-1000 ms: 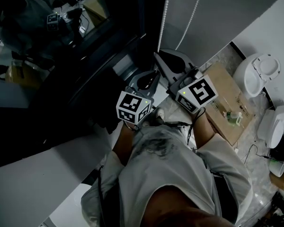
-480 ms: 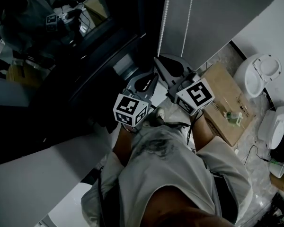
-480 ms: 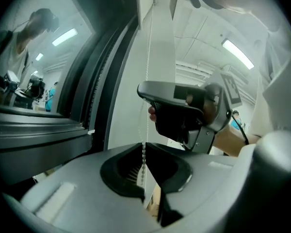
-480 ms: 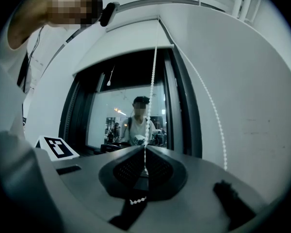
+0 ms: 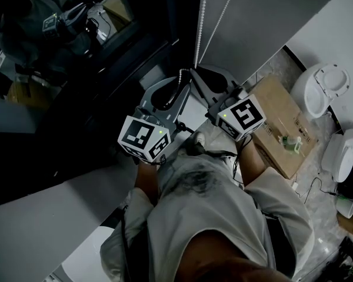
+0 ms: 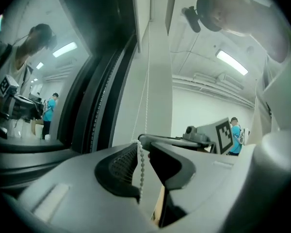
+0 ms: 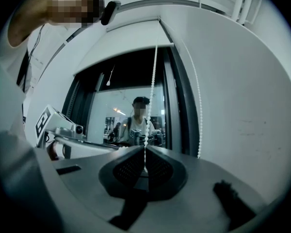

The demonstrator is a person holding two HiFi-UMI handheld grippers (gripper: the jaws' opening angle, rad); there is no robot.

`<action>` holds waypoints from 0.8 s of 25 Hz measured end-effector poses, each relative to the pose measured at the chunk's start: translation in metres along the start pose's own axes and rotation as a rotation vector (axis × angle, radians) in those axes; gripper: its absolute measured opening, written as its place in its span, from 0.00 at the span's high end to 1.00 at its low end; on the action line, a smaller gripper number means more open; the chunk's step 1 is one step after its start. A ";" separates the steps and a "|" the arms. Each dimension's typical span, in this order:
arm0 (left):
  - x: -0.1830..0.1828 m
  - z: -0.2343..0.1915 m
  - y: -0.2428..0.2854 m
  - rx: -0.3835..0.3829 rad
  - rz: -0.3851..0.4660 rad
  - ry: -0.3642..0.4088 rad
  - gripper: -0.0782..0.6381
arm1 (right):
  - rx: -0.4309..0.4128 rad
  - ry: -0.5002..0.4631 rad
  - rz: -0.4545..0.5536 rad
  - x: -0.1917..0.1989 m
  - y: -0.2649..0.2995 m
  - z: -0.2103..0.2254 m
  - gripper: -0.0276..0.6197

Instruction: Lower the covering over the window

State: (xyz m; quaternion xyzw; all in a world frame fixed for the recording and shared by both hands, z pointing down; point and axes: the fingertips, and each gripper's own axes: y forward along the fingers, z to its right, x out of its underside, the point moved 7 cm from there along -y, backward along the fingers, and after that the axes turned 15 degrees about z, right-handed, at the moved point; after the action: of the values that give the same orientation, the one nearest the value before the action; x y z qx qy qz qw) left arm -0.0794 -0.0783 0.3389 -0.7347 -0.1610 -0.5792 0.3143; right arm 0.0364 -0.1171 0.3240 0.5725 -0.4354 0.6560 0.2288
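Finds left gripper [image 6: 140, 141] jaws closed on bead chain [image 7: 154, 76], right gripper [image 7: 145, 149] jaws pinched shut on same chain just beside. Notes chain hanging at edge of grey roller blind [image 5: 270, 16], beside dark window [image 5: 76, 46].

We see the left gripper [image 6: 141, 141] pinching the white bead chain [image 6: 141, 171] at its fingertips; loose beads hang between the fingers [image 6: 115, 168].

Cardboard box [image 5: 276, 107] on speckled floor [image 5: 272, 70]
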 end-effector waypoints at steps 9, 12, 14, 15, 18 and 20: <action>-0.060 -0.004 0.028 0.004 0.136 0.102 0.73 | -0.019 -0.019 -0.026 -0.001 0.006 -0.007 0.93; -0.080 -0.002 0.040 0.024 0.182 0.129 0.73 | -0.032 -0.027 -0.023 -0.002 0.008 -0.011 0.93; -0.088 -0.002 0.047 0.035 0.195 0.147 0.73 | -0.046 -0.037 -0.019 0.000 0.009 -0.015 0.93; -0.092 -0.002 0.049 0.037 0.201 0.151 0.73 | -0.049 -0.041 -0.019 0.001 0.009 -0.016 0.93; -0.097 -0.004 0.055 0.039 0.213 0.153 0.75 | -0.040 -0.036 -0.034 0.002 0.011 -0.019 0.93; -0.098 -0.005 0.057 0.040 0.214 0.152 0.78 | -0.055 -0.046 -0.021 0.002 0.012 -0.020 0.93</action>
State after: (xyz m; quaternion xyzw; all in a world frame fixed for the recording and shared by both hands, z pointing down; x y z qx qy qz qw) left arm -0.0760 -0.1117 0.2307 -0.6955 -0.0690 -0.5930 0.3999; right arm 0.0150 -0.1075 0.3231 0.5854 -0.4522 0.6281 0.2416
